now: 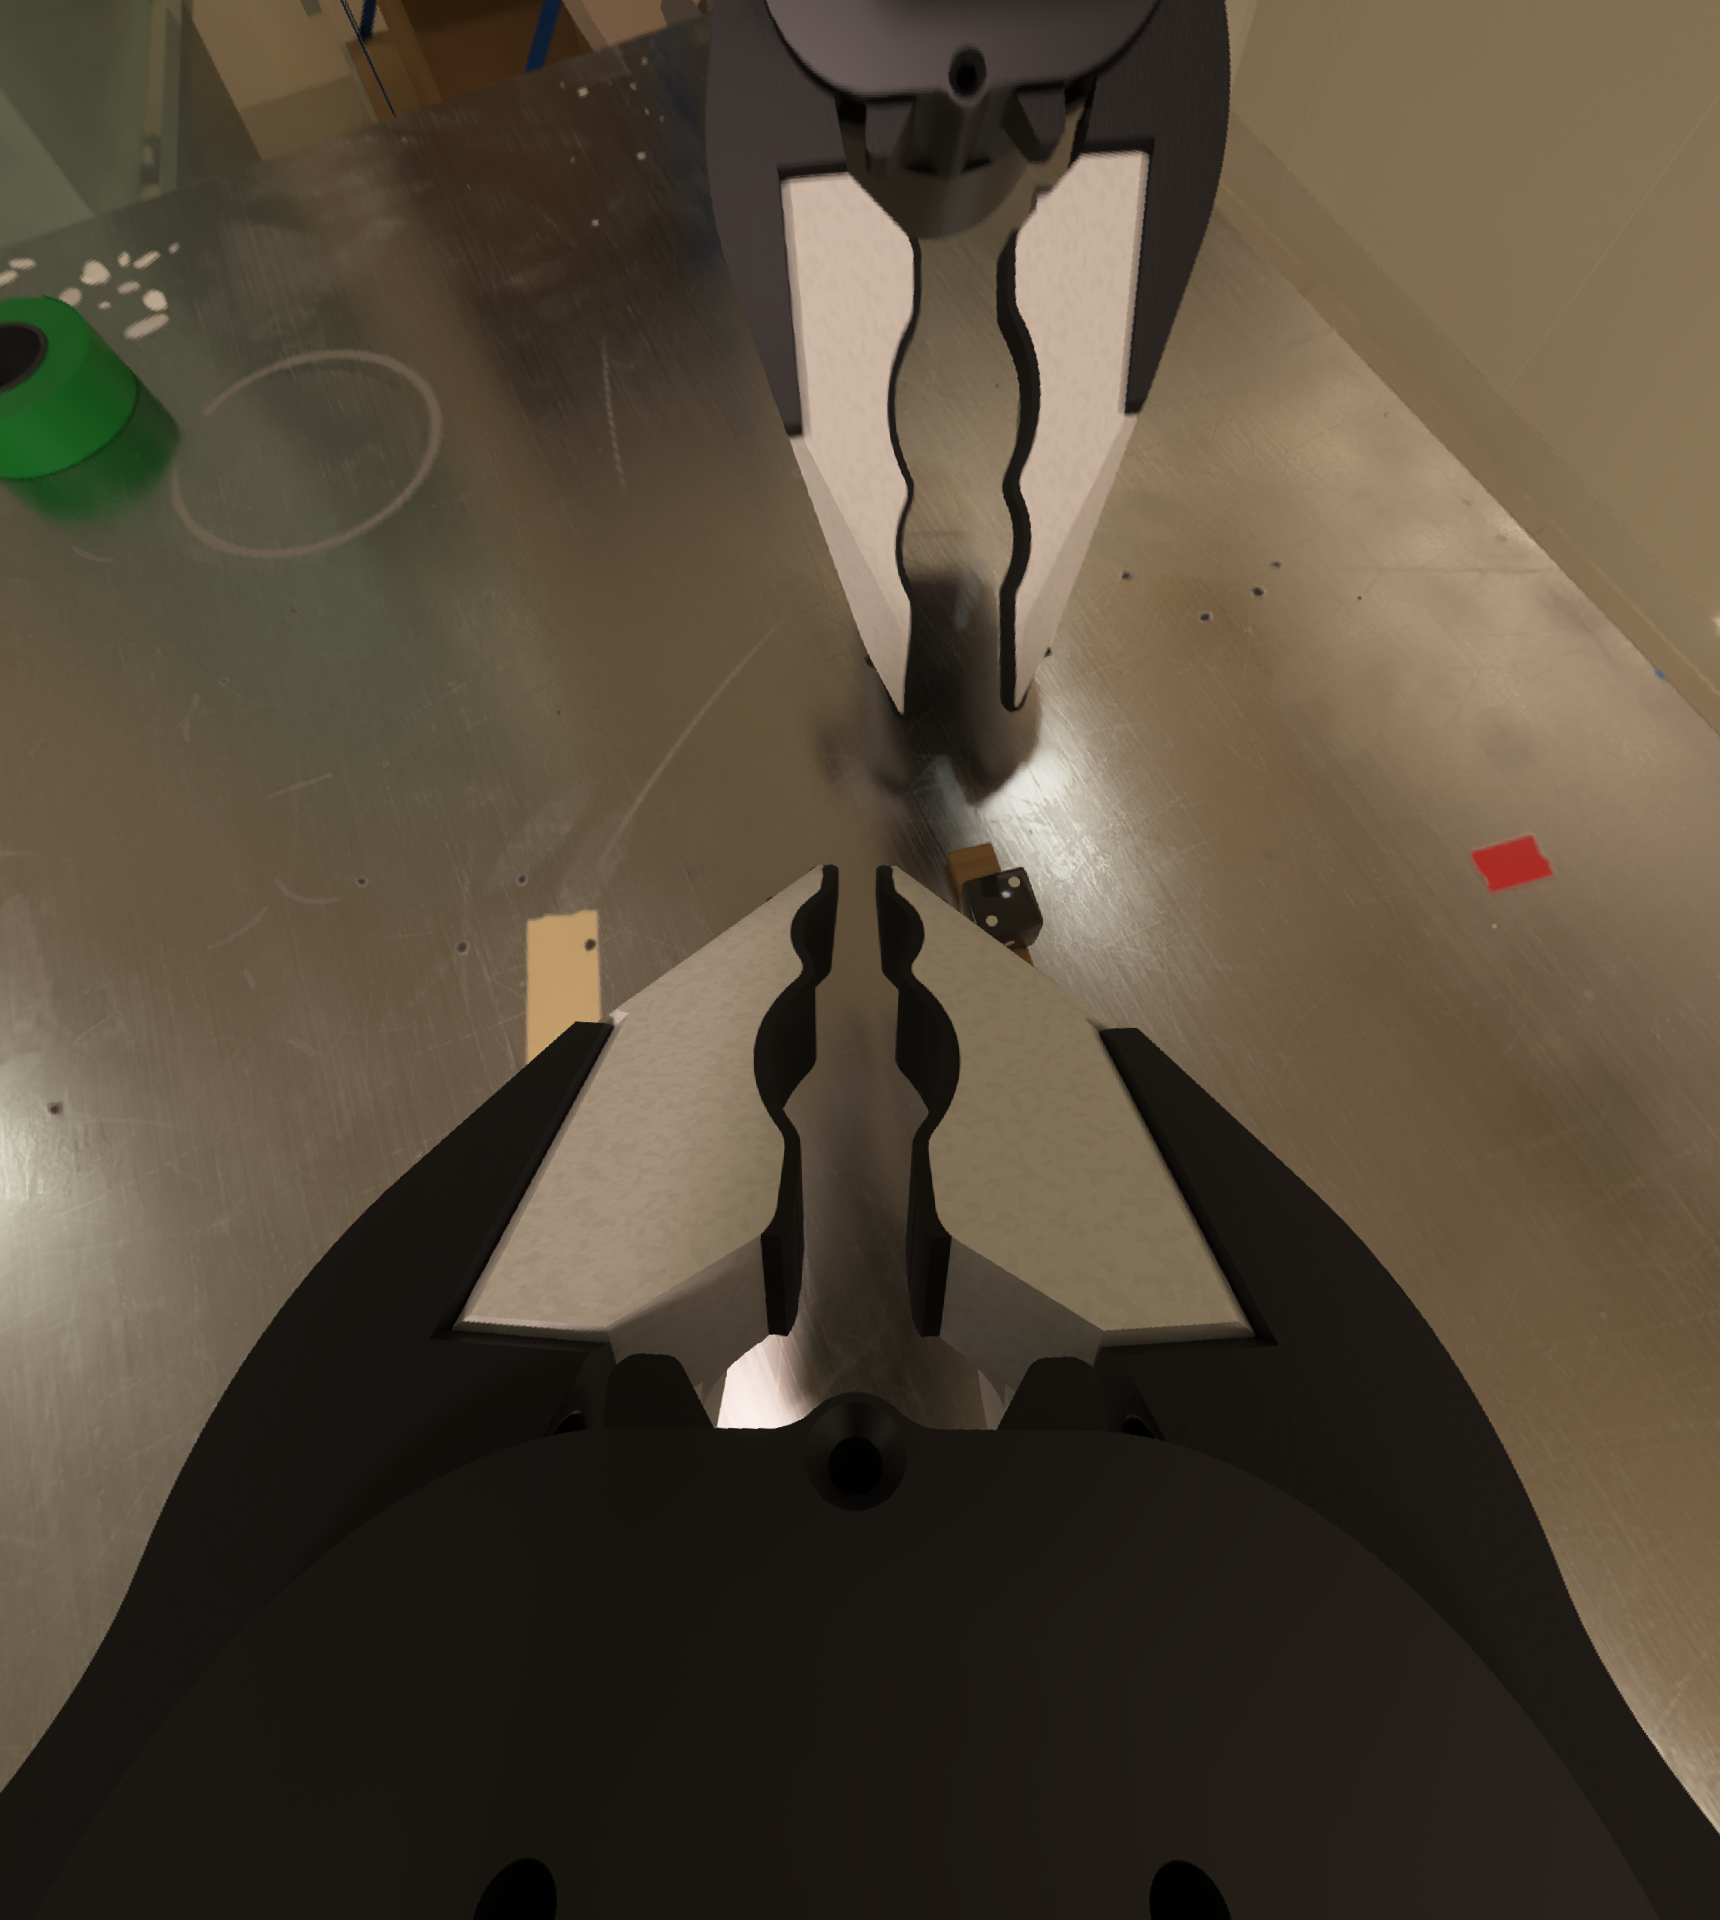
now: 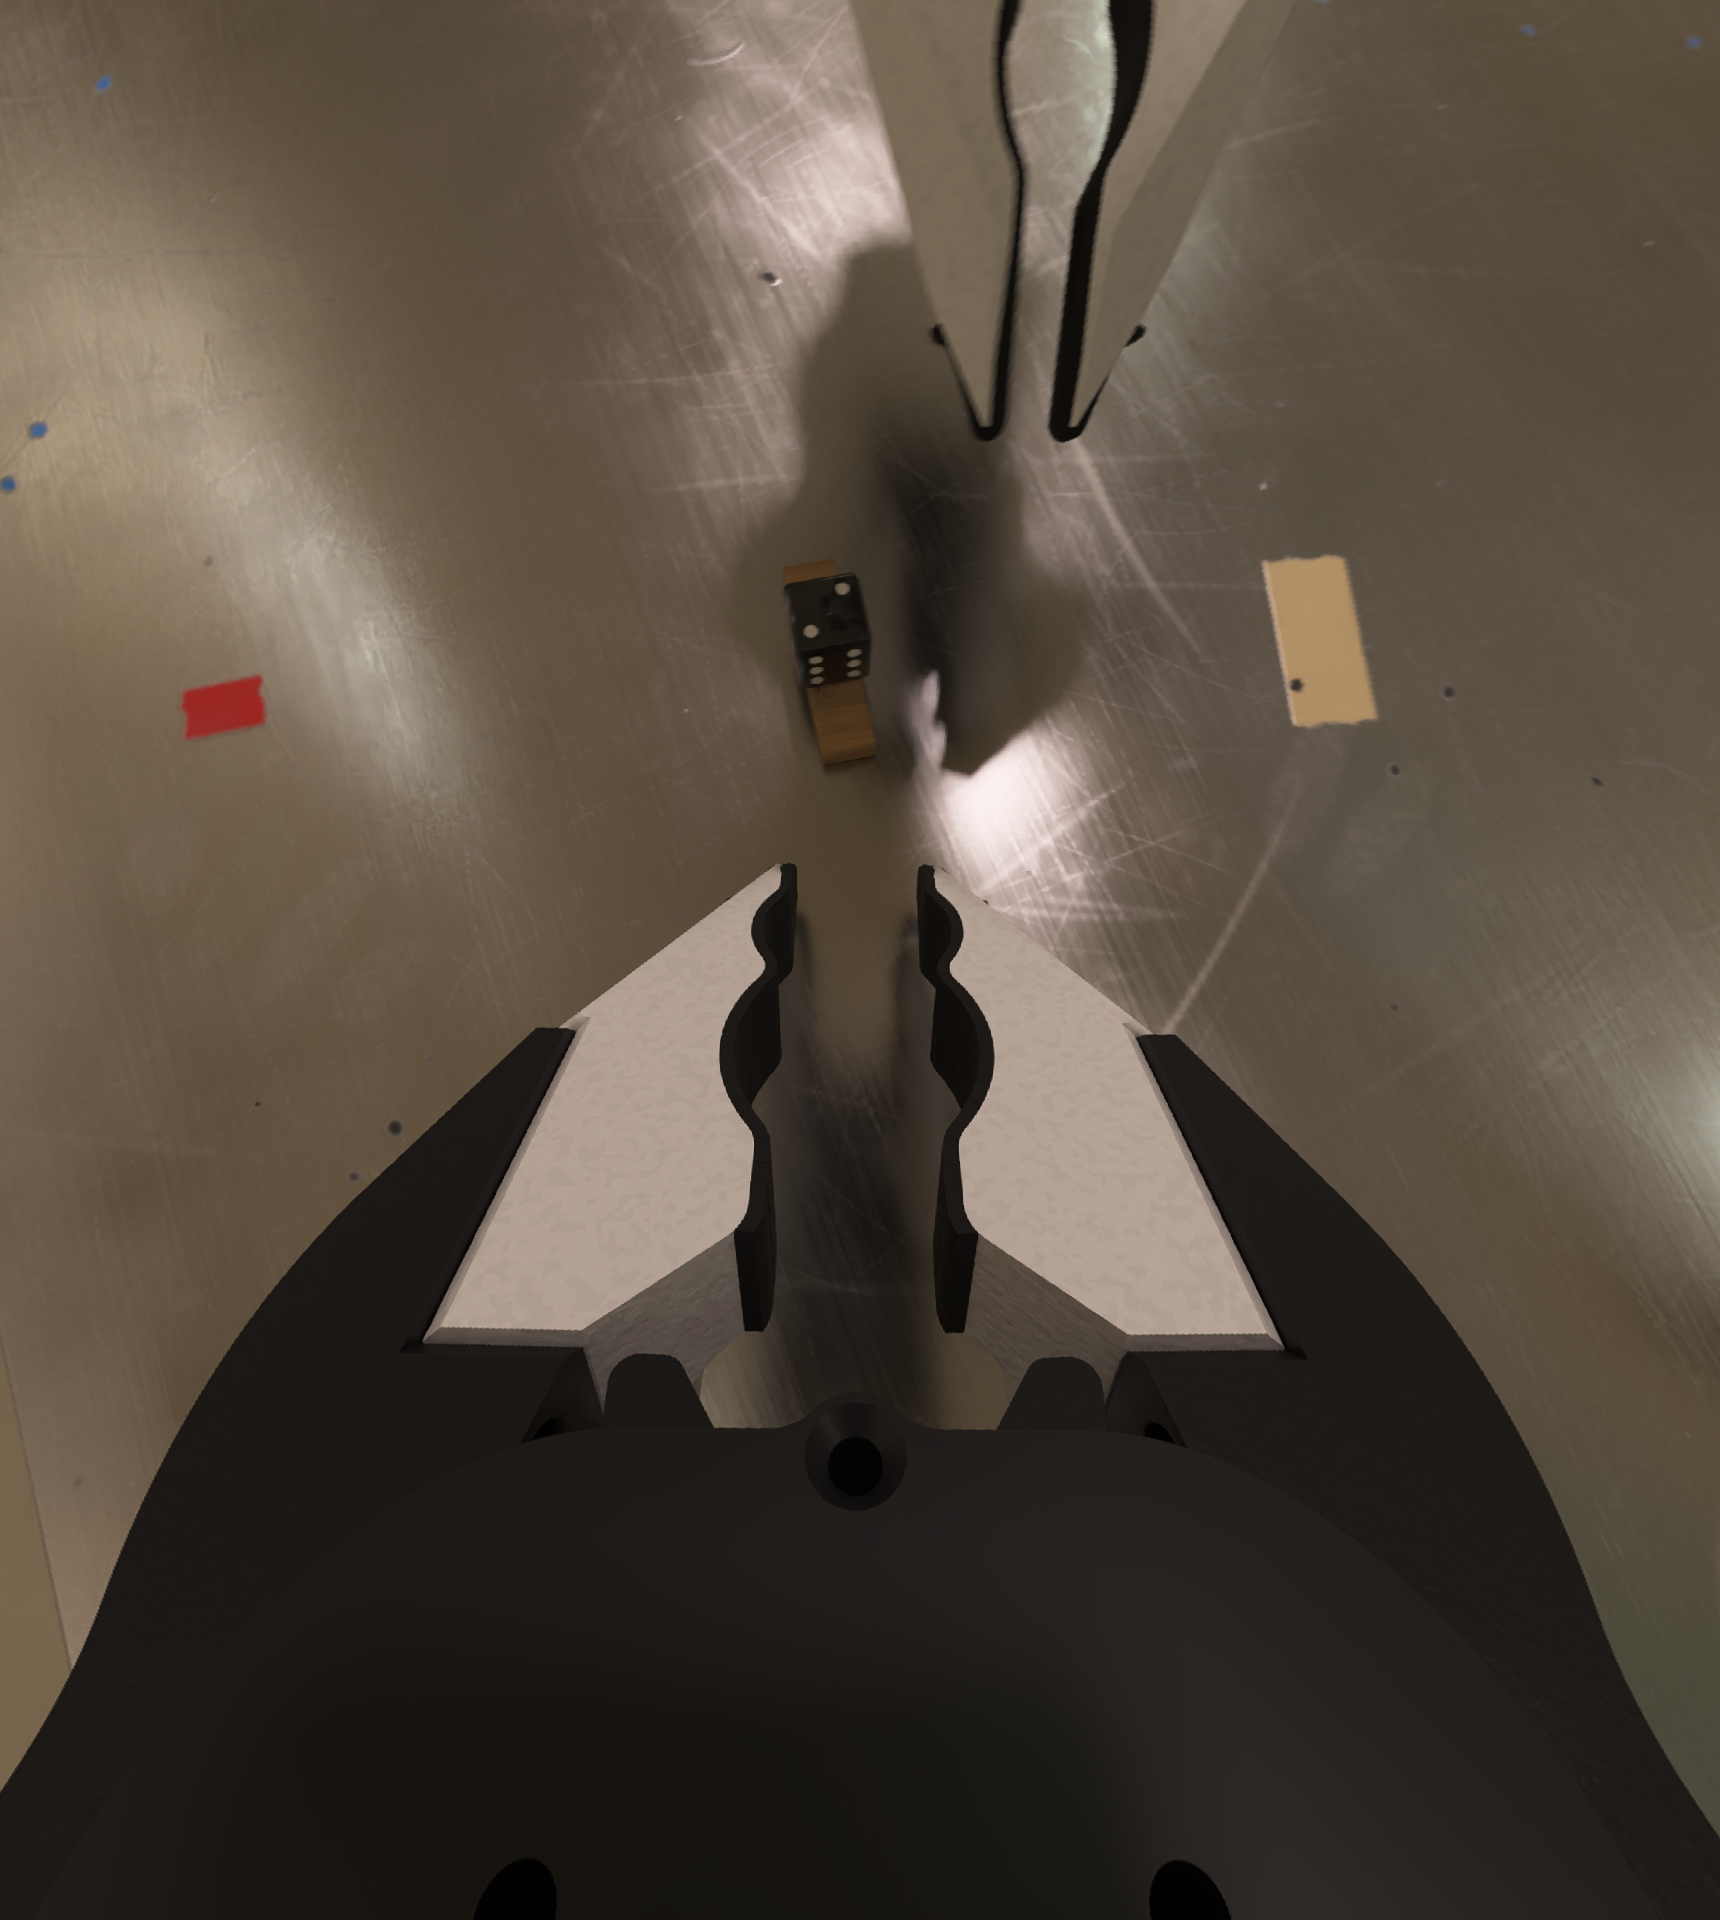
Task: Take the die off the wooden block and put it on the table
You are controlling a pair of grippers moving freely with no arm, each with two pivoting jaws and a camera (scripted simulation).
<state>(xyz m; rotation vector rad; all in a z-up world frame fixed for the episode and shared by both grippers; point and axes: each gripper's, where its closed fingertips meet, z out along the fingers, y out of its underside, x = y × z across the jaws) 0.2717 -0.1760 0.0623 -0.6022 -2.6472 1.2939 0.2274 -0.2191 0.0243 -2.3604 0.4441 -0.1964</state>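
My light is dim and warm, and the scratched metal table [image 2: 420, 935] throws it back in patches: I get white glare just beside the wooden block [image 2: 843, 727] and a bright bloom at the right edge of the right wrist view. Soft, smeared shadows fall between the two grippers, darkest beside the die [image 2: 825, 629], whose pips stay readable. In the left wrist view the table's reflections look streaked and blurry near the green tape roll [image 1: 30, 390]. Both wide-angle pictures bend straight lines toward the edges.
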